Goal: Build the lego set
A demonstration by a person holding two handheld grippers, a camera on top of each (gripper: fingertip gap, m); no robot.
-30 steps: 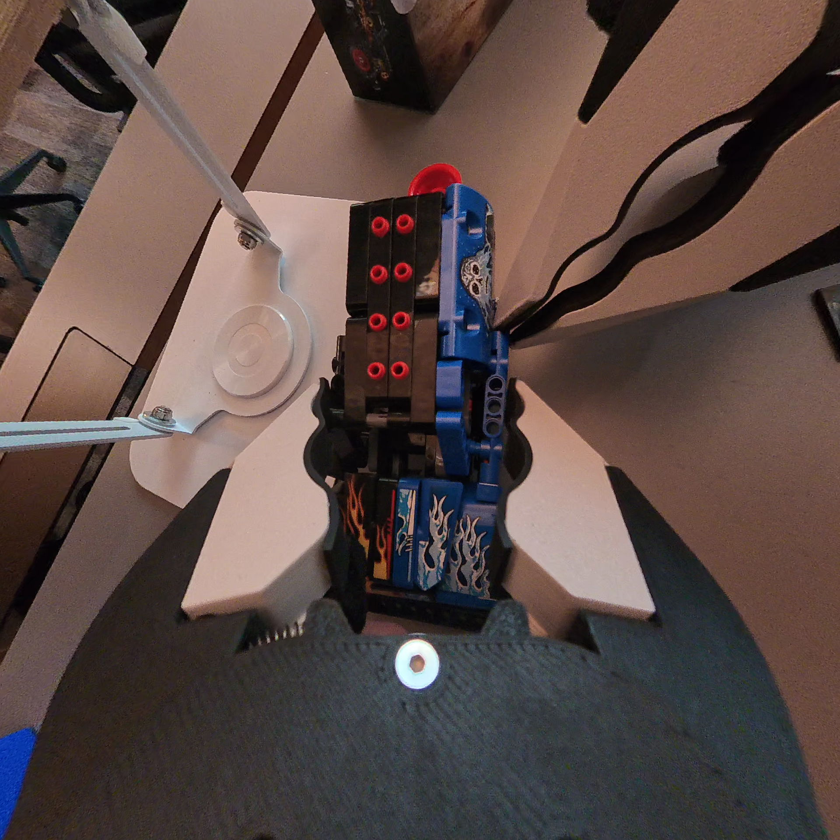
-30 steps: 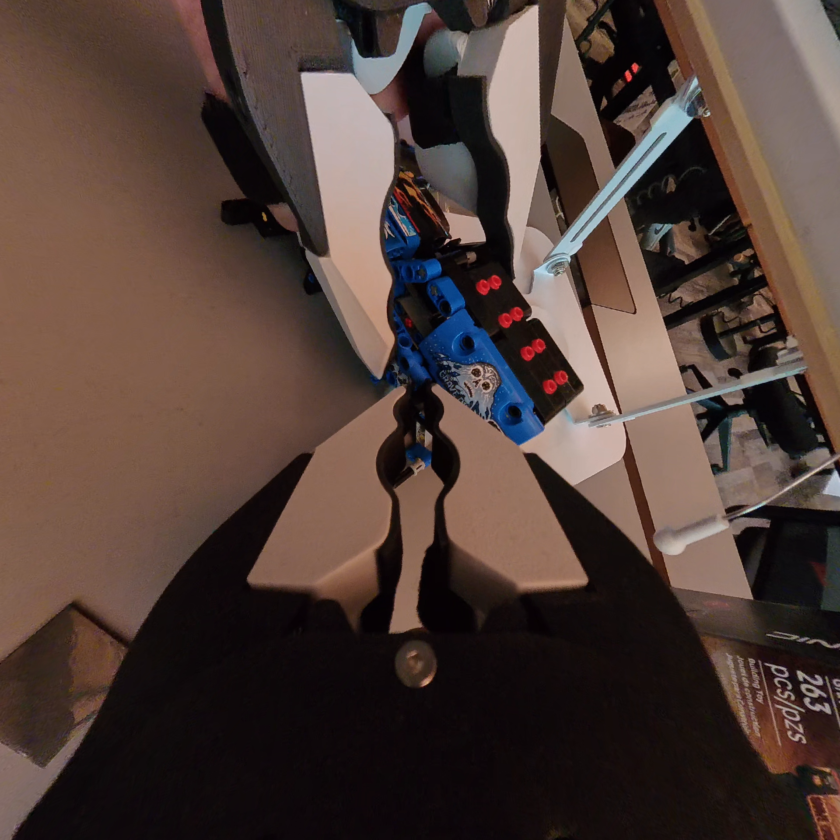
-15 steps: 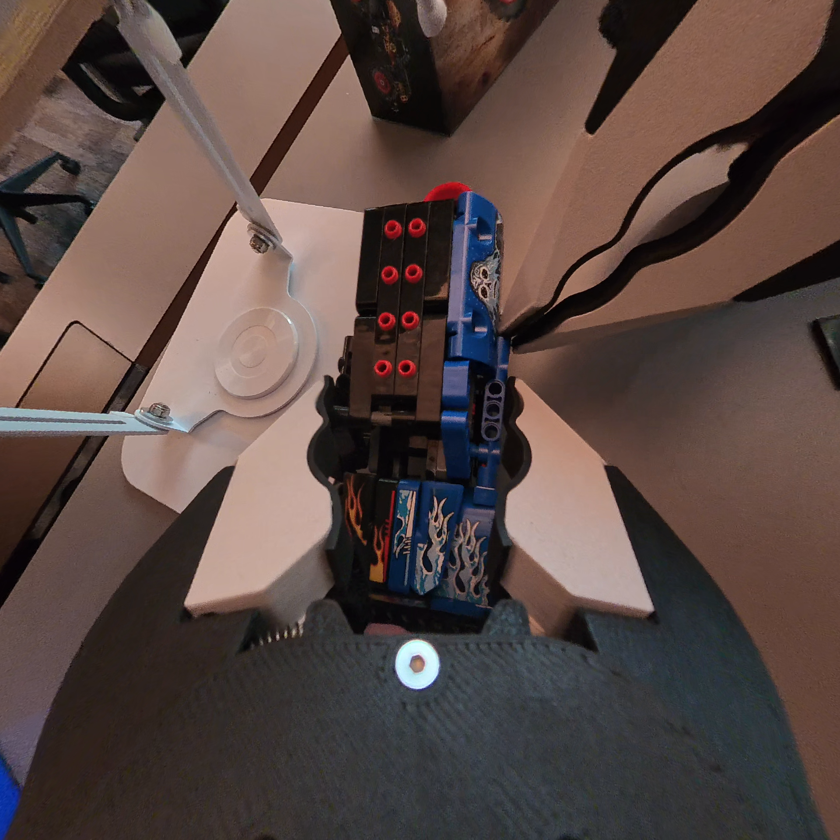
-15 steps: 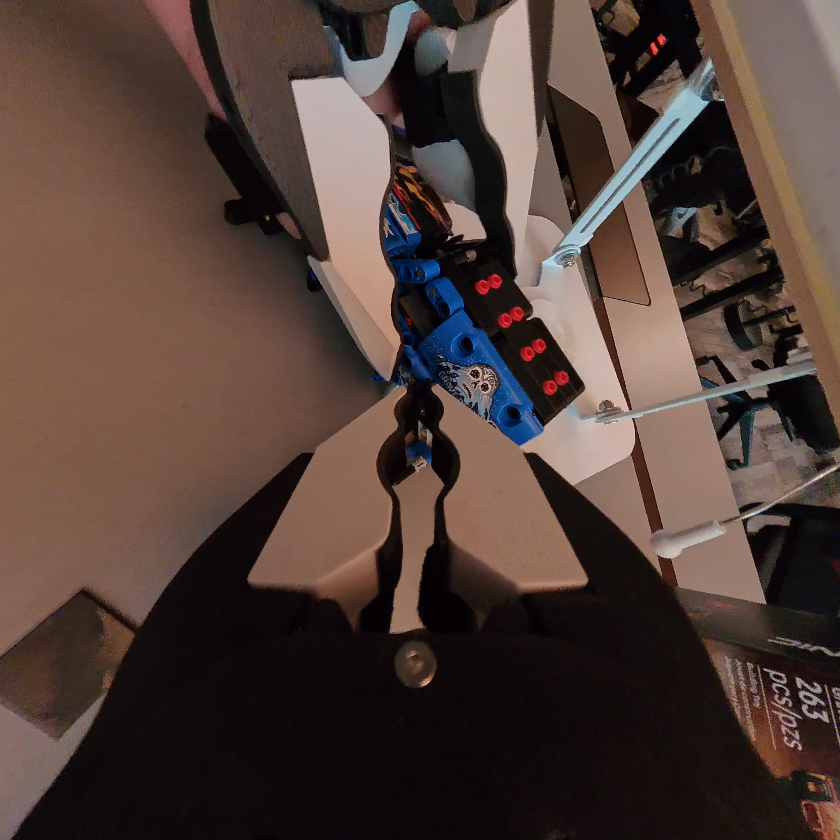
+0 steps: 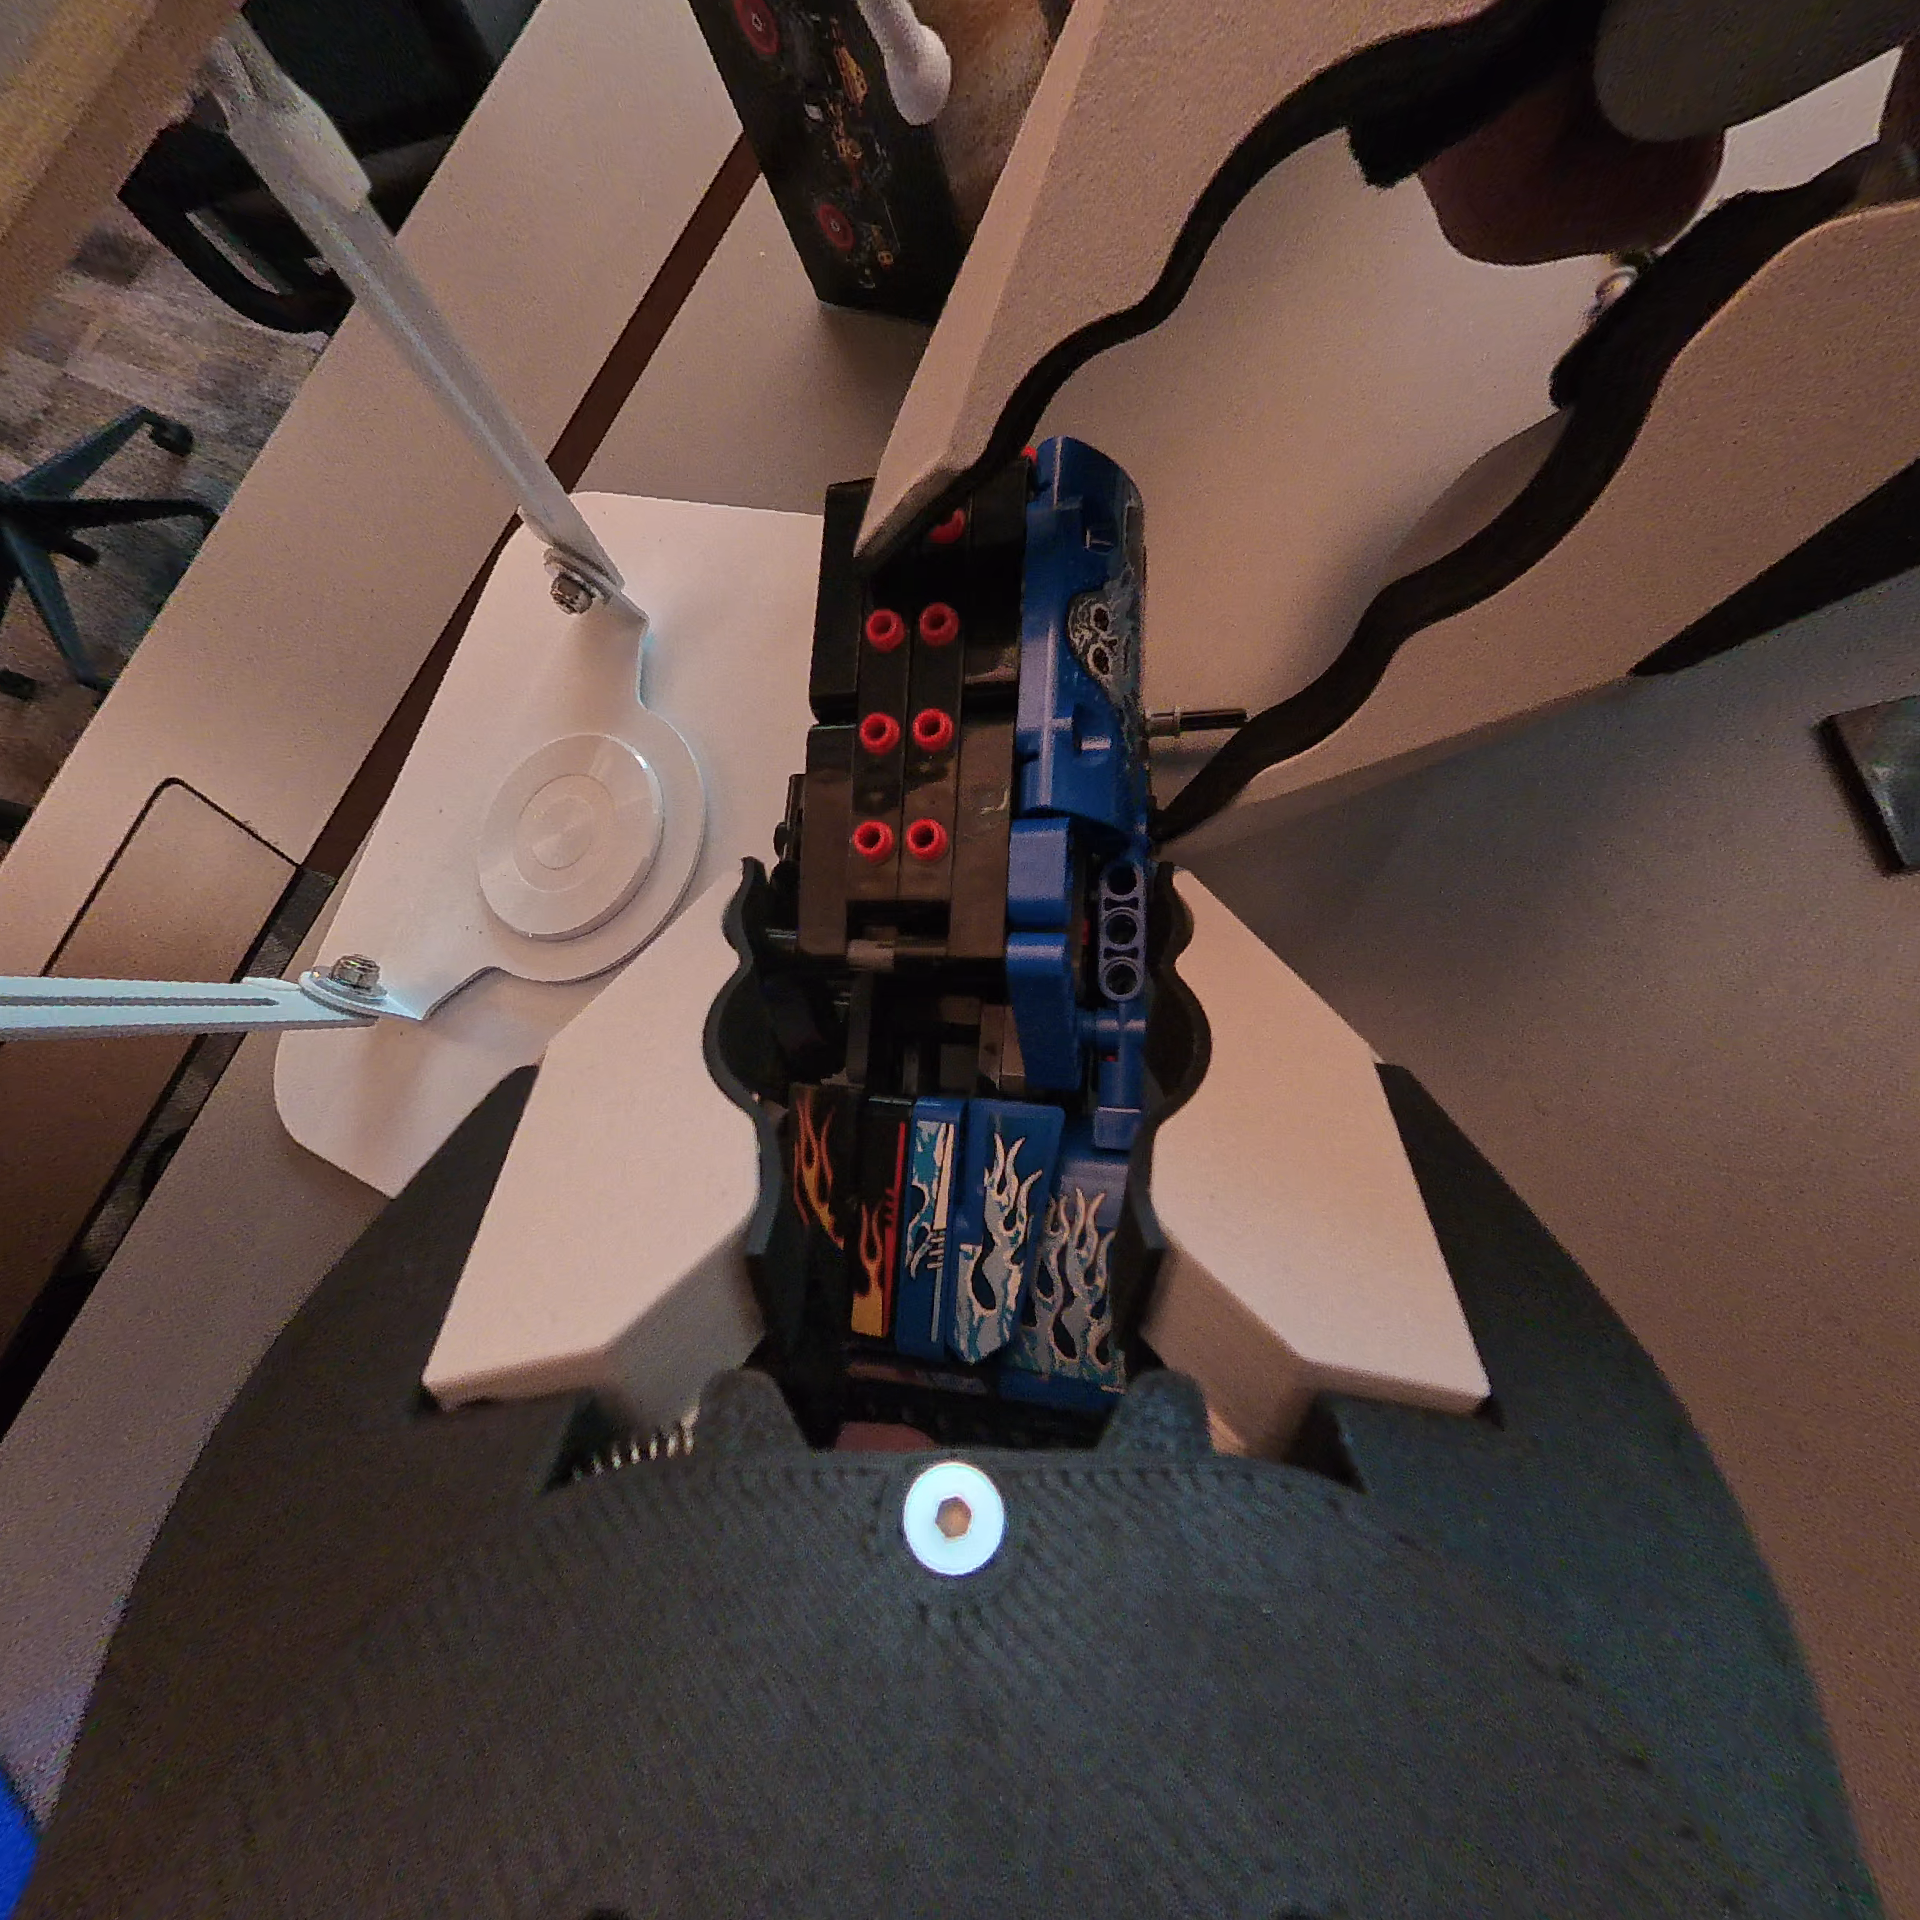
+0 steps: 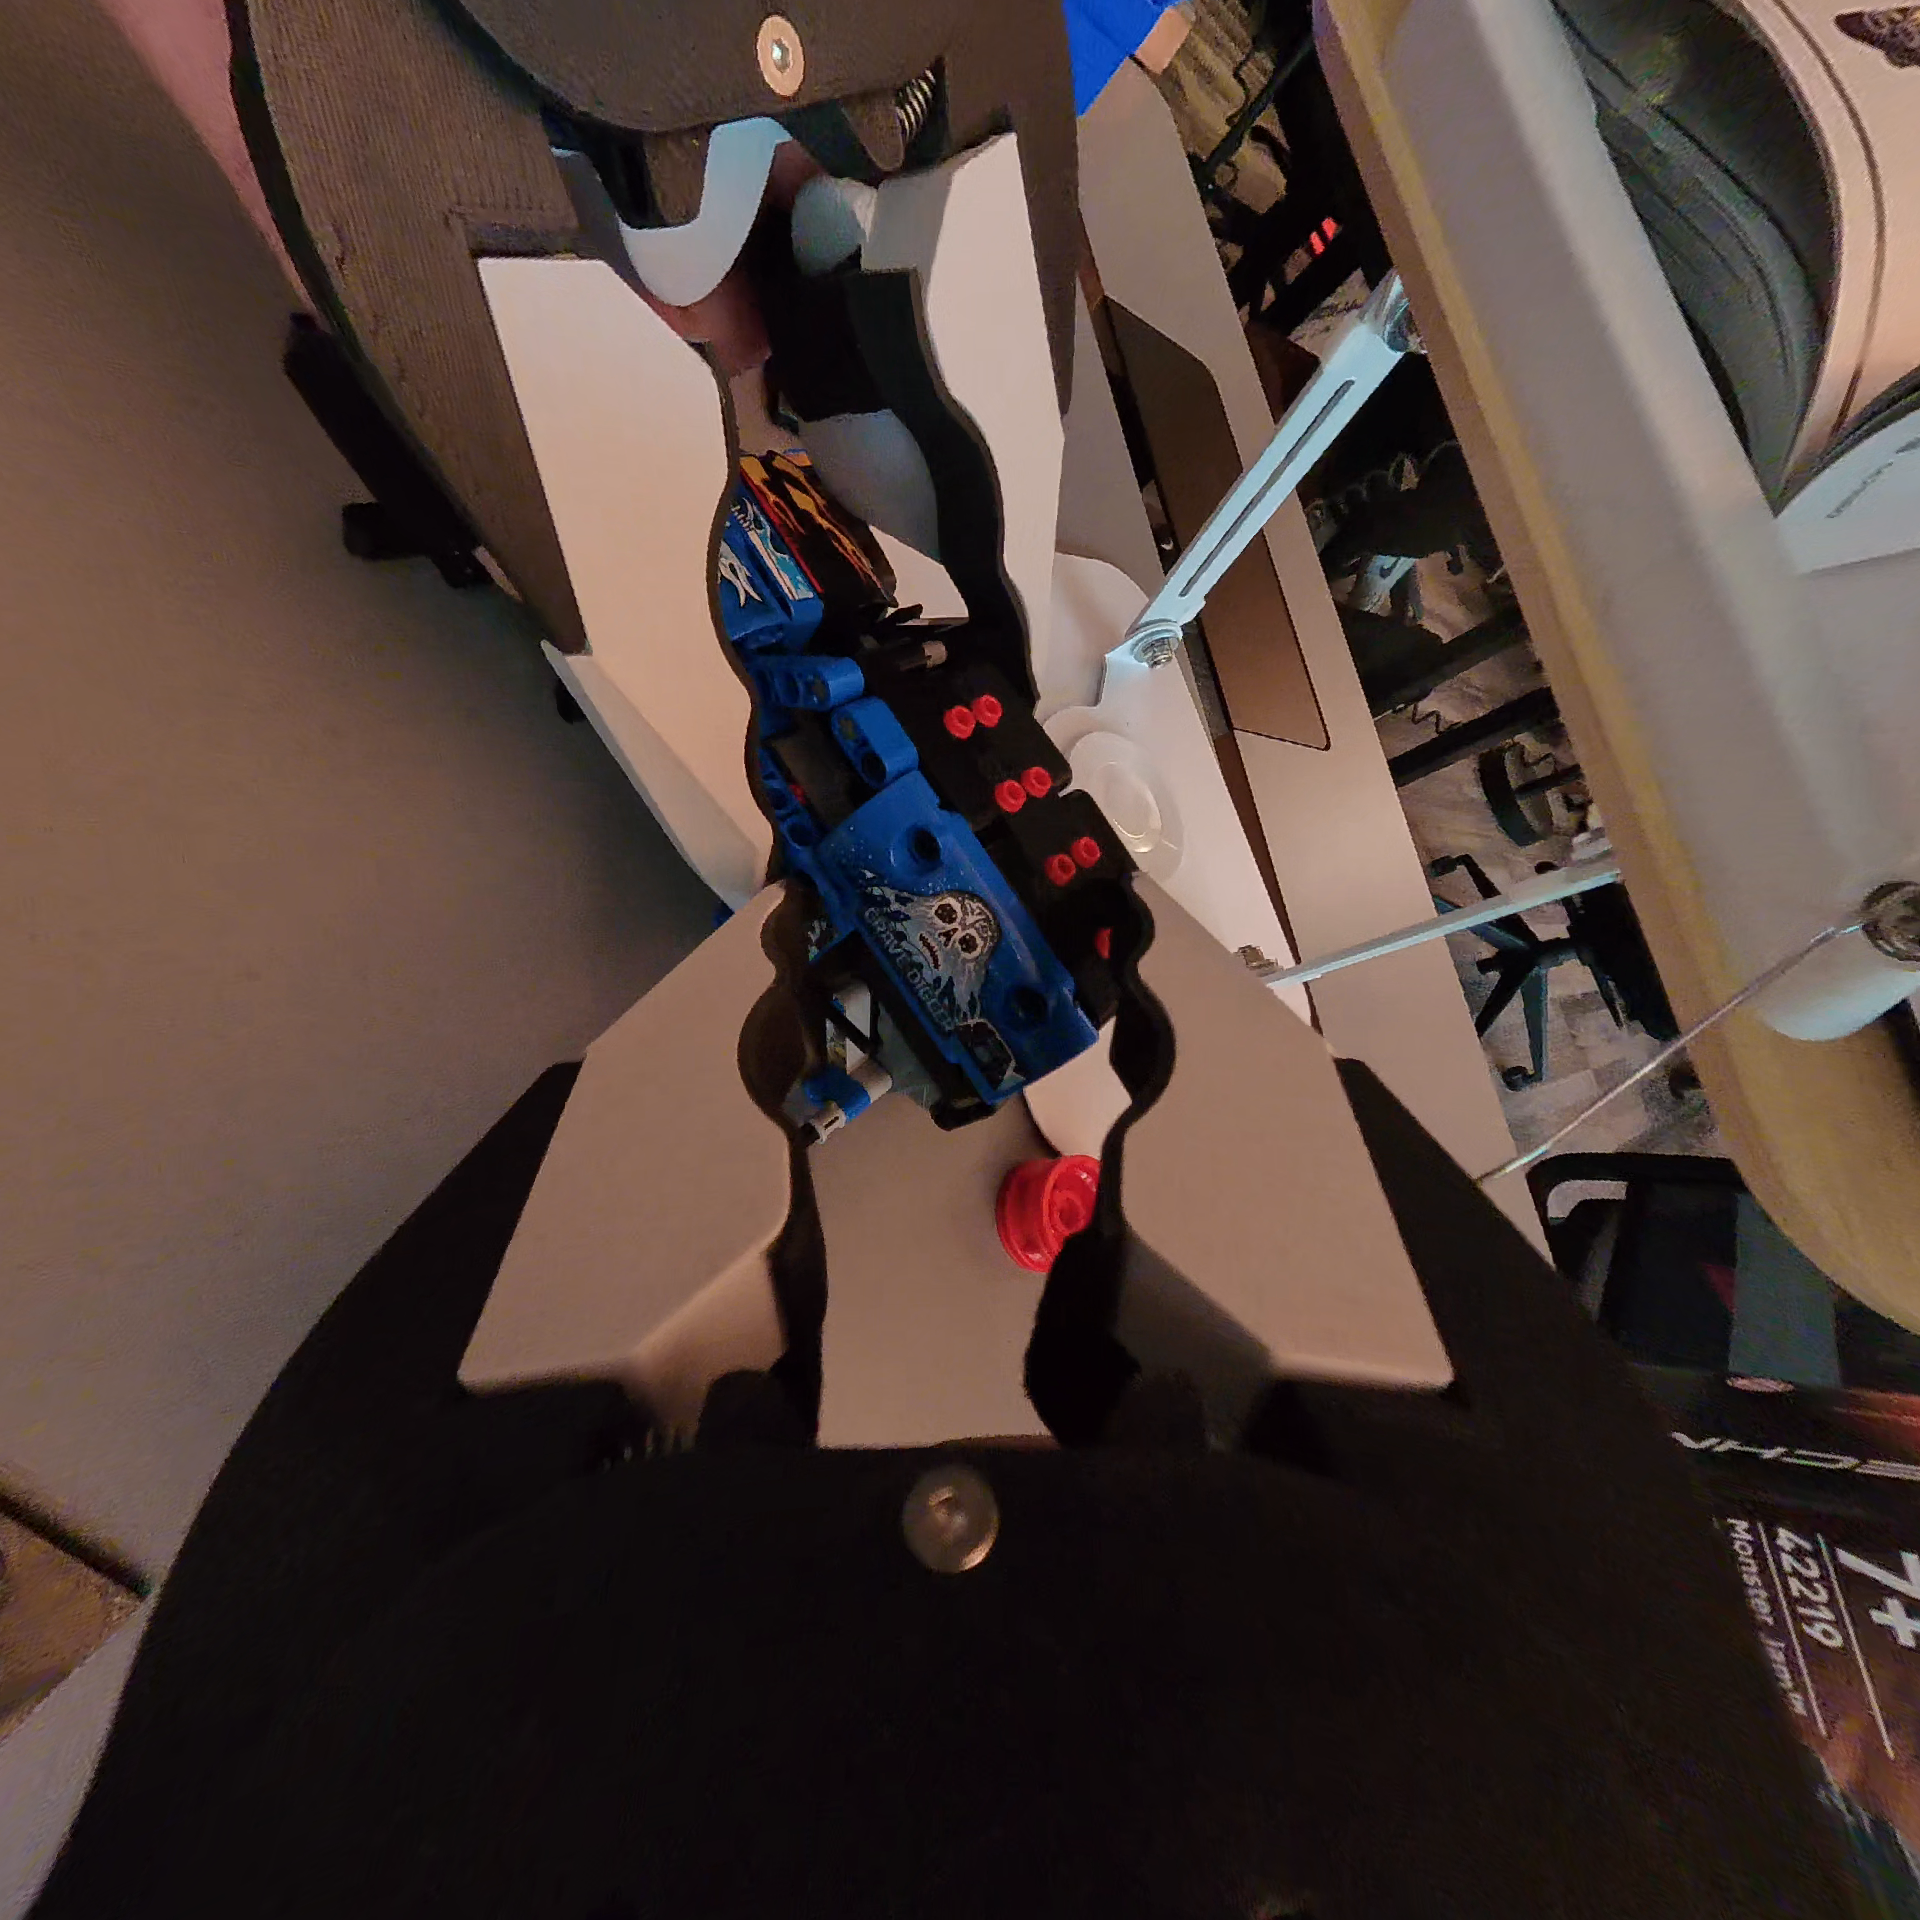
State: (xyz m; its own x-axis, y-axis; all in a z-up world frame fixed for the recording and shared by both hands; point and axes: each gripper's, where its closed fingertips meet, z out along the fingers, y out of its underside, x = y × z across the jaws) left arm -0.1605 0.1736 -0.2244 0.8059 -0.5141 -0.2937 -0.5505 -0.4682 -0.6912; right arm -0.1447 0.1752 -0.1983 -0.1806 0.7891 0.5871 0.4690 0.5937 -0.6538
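The lego model, a blue and black truck body with flame stickers and red pins, is held in my left gripper, which is shut on its sides. A thin grey axle sticks out of its blue side. My right gripper is open, with one finger on each side of the model's far end. In the left wrist view the right gripper comes in from the upper right. A loose red wheel hub lies on the table between the right fingers.
A white stand base with a round disc and two slotted arms lies on the table under the model. The dark lego box stands behind it and also shows in the right wrist view. The table edge runs along the left, with floor beyond. Both grippers' tips are close together, under 4 cm apart.
My right gripper has opened: it was shut on the small axle at the model's blue side, and now its fingers straddle the model's far end. The left gripper still holds the model.
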